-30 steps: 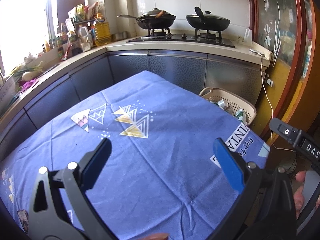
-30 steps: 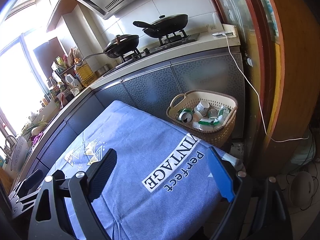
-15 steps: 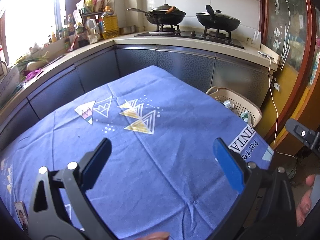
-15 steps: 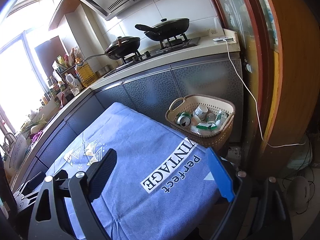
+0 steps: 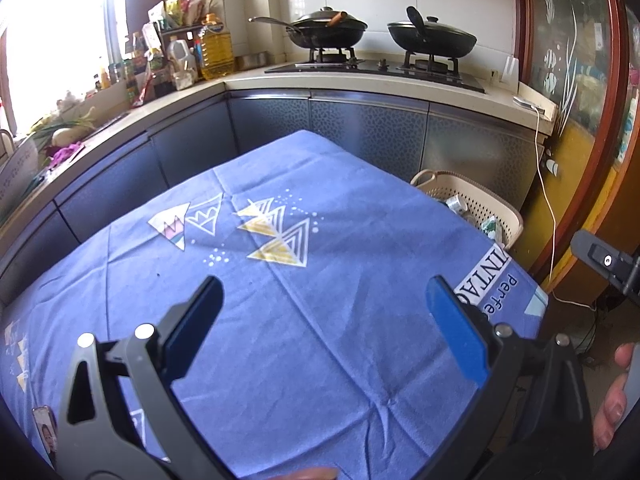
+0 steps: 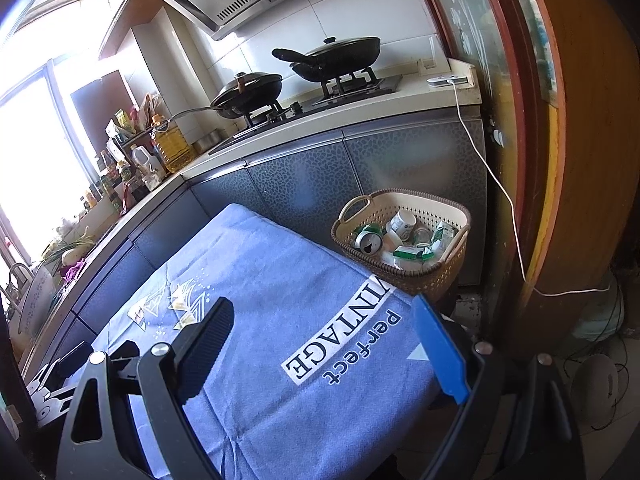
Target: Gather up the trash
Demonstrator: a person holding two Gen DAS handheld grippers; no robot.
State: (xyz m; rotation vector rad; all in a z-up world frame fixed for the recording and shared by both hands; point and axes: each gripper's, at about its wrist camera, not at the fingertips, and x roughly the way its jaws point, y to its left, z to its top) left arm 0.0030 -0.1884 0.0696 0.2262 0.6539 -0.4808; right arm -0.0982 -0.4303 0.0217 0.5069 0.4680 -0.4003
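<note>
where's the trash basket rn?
The basket sits on the floor at the table's far right corner, against the cabinets under the stove. The right wrist view shows cans and cartons inside; the left wrist view shows only its rim.

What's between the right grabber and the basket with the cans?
Only blue tablecloth with its VINTAGE print lies between the right gripper and the basket, seen from the right wrist.

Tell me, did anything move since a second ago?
Only the view shifted: both cameras drifted a little, so the stove pans look slightly lower than before. Nothing was grabbed or dropped. The left gripper and right gripper stay open and empty, and the trash stays in the basket.
</note>
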